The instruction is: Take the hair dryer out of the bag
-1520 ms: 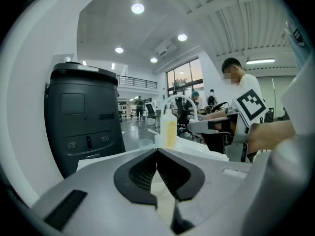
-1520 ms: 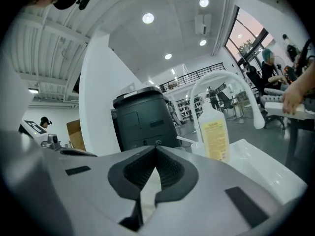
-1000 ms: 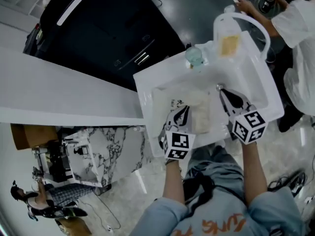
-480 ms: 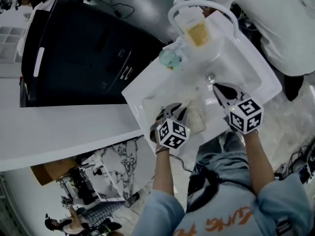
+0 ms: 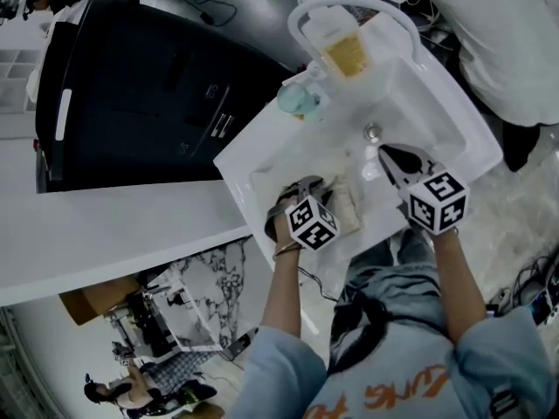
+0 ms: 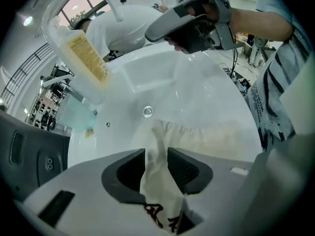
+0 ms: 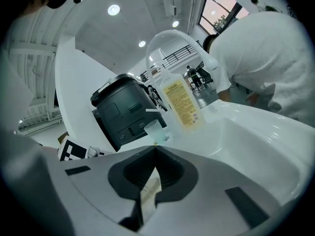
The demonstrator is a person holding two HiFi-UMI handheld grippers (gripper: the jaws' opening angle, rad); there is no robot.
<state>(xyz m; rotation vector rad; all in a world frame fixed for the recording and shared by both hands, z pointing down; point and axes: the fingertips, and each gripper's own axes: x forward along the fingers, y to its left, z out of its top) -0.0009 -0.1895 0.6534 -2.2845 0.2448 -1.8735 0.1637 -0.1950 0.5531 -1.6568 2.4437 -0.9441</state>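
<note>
A cream cloth bag (image 5: 349,201) with dark print lies crumpled in the white sink basin (image 5: 437,103). No hair dryer shows. My left gripper (image 5: 299,201) points steeply down onto the bag's left end. Its jaws are opening, and a loose fold of the bag (image 6: 206,134) stands up between them in the left gripper view (image 6: 156,154). My right gripper (image 5: 384,153) hovers over the basin just right of the bag, near the drain (image 5: 373,132), its jaws shut (image 7: 156,147). A pale strip shows in the hollow behind its pads.
A white arched faucet (image 5: 349,7), a bottle with a yellow label (image 5: 345,51) and a bluish cup (image 5: 295,101) stand at the basin's back. A dark cabinet (image 5: 157,85) and a white counter (image 5: 113,234) lie left. A person in white (image 5: 472,42) bends nearby.
My left gripper has dropped onto the bag, rolled over, and its jaws have parted. The right gripper sank a little and stayed shut.
</note>
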